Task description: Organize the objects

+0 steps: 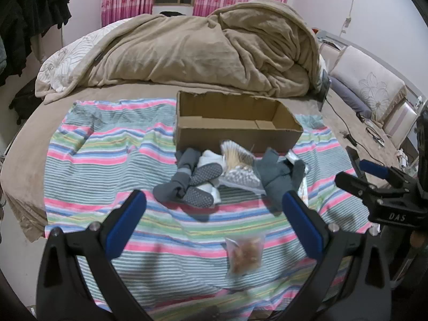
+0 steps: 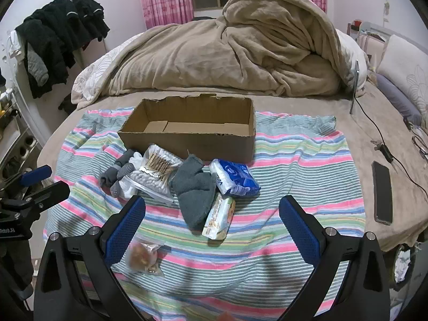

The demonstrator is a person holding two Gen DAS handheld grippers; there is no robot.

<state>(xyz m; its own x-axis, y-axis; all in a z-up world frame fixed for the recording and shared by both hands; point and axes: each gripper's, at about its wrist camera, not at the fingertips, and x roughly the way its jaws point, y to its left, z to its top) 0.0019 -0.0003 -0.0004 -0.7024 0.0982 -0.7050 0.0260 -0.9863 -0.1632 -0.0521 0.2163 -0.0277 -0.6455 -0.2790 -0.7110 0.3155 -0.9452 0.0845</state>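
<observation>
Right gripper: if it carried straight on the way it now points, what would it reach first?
Probably the pale snack packet and grey cloth lying on the striped blanket, roughly centred between the open fingers of the right gripper. Nothing stands in between; depth is uncertain, so bare blanket just short of them is possible.
</observation>
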